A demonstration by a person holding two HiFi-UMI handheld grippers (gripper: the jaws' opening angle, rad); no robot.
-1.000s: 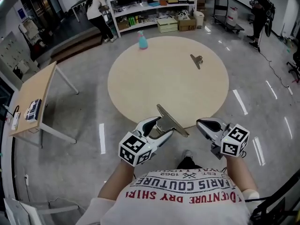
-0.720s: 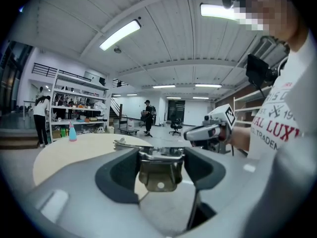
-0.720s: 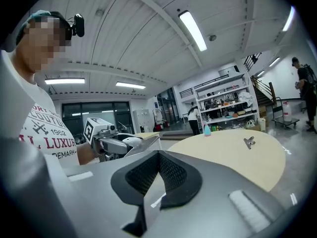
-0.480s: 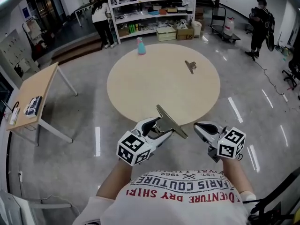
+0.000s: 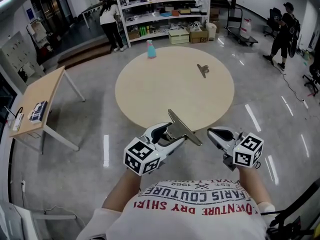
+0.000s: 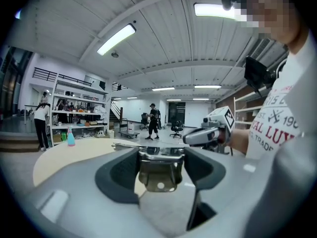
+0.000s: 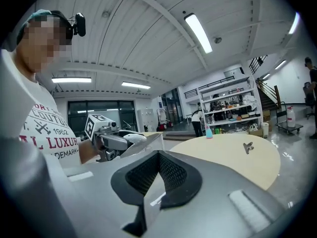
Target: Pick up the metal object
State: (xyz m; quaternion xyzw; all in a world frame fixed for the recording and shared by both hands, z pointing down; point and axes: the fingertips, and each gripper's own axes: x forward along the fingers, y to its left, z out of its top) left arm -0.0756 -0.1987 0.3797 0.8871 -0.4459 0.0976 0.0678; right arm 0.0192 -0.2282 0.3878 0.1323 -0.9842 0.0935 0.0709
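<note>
Between left gripper (image 5: 169,135) jaws: metal object (image 5: 185,128) clamped, off table (image 5: 150,91)

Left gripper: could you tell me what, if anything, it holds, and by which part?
The left gripper holds the metal object by its holed tab, pinched between the jaws.

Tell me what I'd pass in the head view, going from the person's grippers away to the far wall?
First the left gripper clamped on the large metal object → round table → small metal clip → blue spray bottle → storage shelves.
</note>
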